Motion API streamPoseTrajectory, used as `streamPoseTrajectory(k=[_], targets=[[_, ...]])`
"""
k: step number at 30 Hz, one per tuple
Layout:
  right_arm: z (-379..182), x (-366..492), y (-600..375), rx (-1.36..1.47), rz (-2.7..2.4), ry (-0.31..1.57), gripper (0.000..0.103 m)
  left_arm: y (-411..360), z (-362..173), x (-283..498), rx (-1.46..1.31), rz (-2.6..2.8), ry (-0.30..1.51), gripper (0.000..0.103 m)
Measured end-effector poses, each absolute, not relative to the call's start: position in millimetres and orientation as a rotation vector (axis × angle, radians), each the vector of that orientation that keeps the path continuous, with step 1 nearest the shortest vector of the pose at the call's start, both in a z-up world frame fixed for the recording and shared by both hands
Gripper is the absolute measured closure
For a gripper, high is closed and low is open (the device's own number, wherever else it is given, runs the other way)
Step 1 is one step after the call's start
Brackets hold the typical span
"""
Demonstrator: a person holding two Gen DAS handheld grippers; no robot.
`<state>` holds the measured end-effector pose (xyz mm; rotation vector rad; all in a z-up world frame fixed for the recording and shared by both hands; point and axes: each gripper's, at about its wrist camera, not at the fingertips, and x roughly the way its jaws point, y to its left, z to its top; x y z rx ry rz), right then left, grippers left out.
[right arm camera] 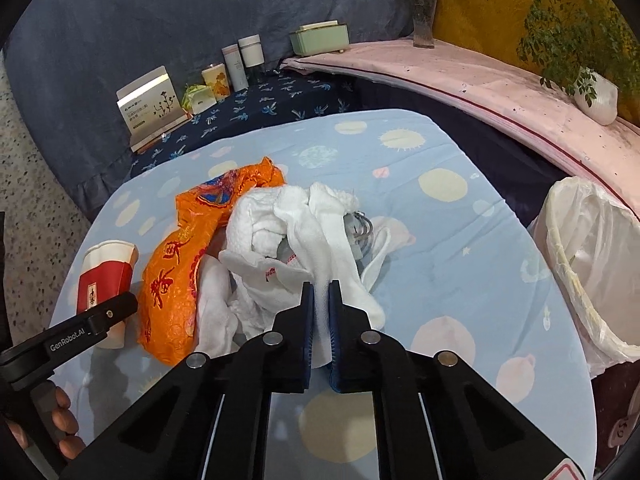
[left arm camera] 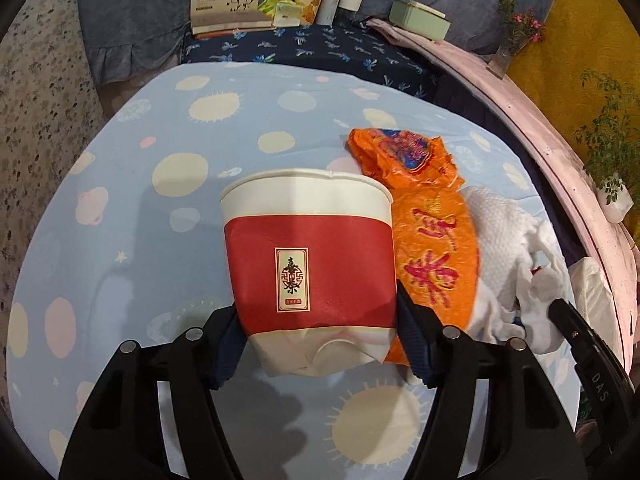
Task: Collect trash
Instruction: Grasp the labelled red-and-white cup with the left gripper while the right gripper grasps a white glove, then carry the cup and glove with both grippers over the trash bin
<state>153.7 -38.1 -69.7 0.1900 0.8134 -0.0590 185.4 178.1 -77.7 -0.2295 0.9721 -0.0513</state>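
A red and white paper cup (left arm camera: 308,268) with a crushed base sits between the fingers of my left gripper (left arm camera: 318,332), which is shut on it; the cup also shows in the right wrist view (right arm camera: 105,276). An orange wrapper (left arm camera: 428,236) lies right of the cup and shows in the right wrist view (right arm camera: 180,272). My right gripper (right arm camera: 321,312) is shut on a crumpled white tissue (right arm camera: 304,240) that lies in a heap on the round table (right arm camera: 440,240). The tissue heap (left arm camera: 504,248) shows beside the wrapper in the left wrist view.
A bin lined with a white bag (right arm camera: 592,264) stands at the table's right edge. A pink ledge (right arm camera: 500,84) with a vase and plants curves behind. Boxes and bottles (right arm camera: 240,64) stand on a dark blue cloth at the back.
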Motion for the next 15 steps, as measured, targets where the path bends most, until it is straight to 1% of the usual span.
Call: streamPoseTrajectory(k=[10, 15], targets=[[-23, 125, -61, 0.223, -0.074, 0.694, 0.098, 154, -33, 164, -0.214, -0.1, 0.894, 0.04], [-9, 110, -77, 0.245, -0.095, 0.658, 0.098, 131, -16, 154, -0.185, -0.141, 0.871, 0.04]])
